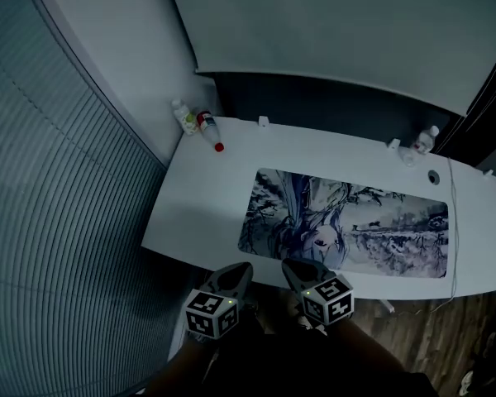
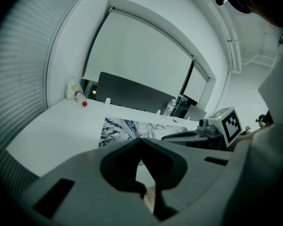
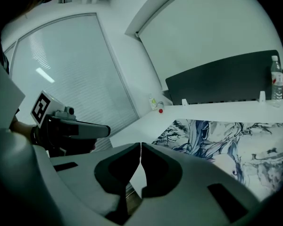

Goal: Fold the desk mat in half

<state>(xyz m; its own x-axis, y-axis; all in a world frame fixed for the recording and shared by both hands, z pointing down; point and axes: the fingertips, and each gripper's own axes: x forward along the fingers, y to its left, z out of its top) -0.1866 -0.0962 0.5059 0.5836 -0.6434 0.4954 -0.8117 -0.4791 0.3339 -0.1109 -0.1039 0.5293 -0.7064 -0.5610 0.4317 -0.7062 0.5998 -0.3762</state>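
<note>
The left gripper (image 1: 241, 270) and the right gripper (image 1: 293, 265) are side by side, near each other, at the near edge of the worktop (image 1: 200, 205). Both point forward and slightly down. Each gripper's own view shows its jaws pressed together tip to tip with nothing between them, so neither has hold of anything. Just ahead of both pairs of jaws lies the mat (image 1: 372, 230), flat and unfolded on the worktop, its printed side up. Its near long edge runs just beyond the jaw tips. Its left end sits roughly ahead of the left jaws, and the rest stretches well off to the right of the right jaws. A thin cable (image 1: 455, 238) crosses the worktop beyond the mat's right end. Far ahead and left of the left jaws, at the back corner, a red-capped bottle (image 1: 211, 132) lies beside a pale bottle (image 1: 184, 117). Far ahead and right of the right jaws, a third bottle (image 1: 427, 139) is at the back edge, in front of a dark panel (image 1: 331, 106).
</note>
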